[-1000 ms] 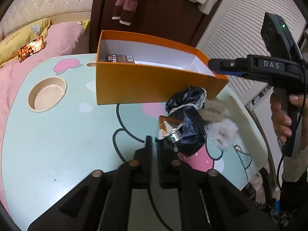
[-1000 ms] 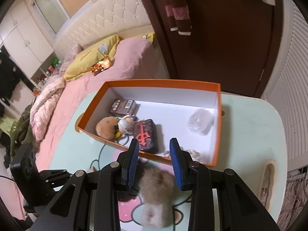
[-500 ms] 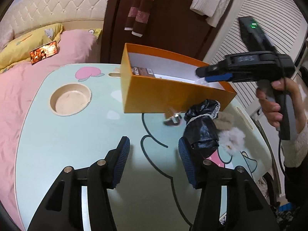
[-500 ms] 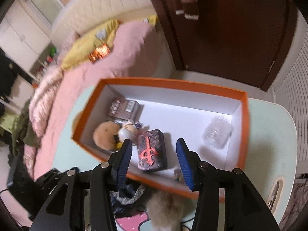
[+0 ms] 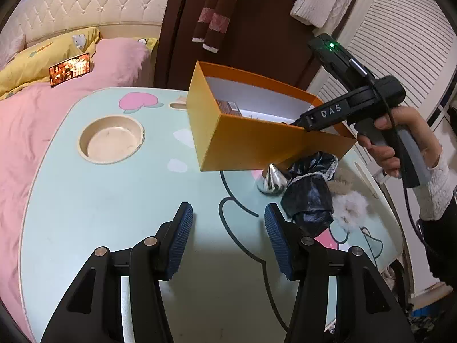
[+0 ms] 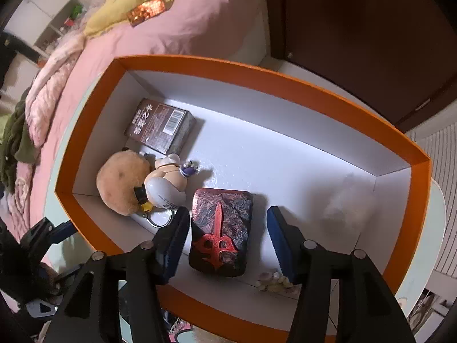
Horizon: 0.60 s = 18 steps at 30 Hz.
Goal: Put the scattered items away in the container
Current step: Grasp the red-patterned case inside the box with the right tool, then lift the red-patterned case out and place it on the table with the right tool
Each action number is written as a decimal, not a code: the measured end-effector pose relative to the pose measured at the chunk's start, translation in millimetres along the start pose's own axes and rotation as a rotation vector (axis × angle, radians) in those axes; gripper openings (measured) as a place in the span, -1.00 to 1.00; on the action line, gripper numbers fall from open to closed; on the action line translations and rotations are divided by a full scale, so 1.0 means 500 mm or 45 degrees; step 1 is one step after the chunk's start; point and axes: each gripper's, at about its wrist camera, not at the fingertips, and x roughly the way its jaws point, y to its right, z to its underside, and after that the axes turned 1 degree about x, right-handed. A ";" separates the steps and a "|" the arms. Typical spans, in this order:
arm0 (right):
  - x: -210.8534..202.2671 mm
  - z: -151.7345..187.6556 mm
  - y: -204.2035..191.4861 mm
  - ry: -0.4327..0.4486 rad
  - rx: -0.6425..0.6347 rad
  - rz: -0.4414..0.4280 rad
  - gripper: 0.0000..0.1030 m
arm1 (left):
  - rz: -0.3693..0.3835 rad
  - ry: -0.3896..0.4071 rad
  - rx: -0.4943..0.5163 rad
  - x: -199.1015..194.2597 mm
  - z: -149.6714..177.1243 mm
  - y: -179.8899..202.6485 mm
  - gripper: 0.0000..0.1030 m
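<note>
The silver cone (image 5: 272, 181) left the left gripper (image 5: 228, 235) and now stands on the table (image 5: 85, 208).
Both grippers' jaws have just been opening, empty; the right gripper (image 6: 227, 238) hangs inside the orange box (image 6: 285, 78), over the dark red case (image 6: 221, 230).

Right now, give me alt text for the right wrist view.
An open hand-held gripper hangs over an orange box, nothing between its jaws. Inside lie a dark case with a red emblem, a brown carton and plush keychains.
</note>
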 end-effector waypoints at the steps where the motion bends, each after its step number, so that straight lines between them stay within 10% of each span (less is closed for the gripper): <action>1: -0.002 0.003 -0.004 0.008 -0.005 -0.021 -0.24 | 0.003 0.004 -0.005 -0.001 0.000 0.000 0.04; 18: -0.155 0.069 0.034 0.382 0.134 -0.134 -0.24 | -0.005 0.007 -0.039 -0.003 -0.004 -0.003 0.04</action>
